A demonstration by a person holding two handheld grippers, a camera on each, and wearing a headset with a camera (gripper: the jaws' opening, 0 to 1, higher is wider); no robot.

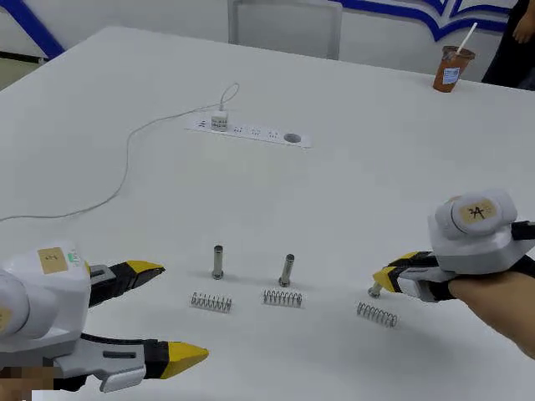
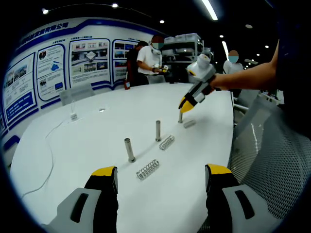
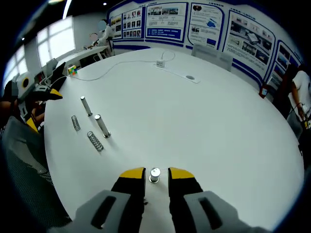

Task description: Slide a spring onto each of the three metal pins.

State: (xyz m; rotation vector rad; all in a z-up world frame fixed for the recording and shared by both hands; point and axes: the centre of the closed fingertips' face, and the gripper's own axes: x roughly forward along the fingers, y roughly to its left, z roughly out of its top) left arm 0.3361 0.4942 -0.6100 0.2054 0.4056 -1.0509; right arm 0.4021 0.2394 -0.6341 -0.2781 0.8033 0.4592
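Three metal pins stand upright on the white table (image 1: 351, 184): a left pin (image 1: 218, 261), a middle pin (image 1: 287, 270) and a right pin (image 1: 374, 290). In front of each lies a spring: left (image 1: 211, 302), middle (image 1: 282, 298), right (image 1: 377, 314). My right gripper (image 1: 382, 279) has its jaws narrowly apart on either side of the right pin's top (image 3: 154, 174), with thin gaps showing. My left gripper (image 1: 180, 312) is wide open in front and to the left of the left spring (image 2: 147, 169), holding nothing.
A white power strip (image 1: 247, 131) with a plug and trailing cable lies further back. A drink cup with a straw (image 1: 452, 68) stands at the far right edge, with a chair (image 1: 284, 25) behind the table. People stand in the background (image 2: 148, 60).
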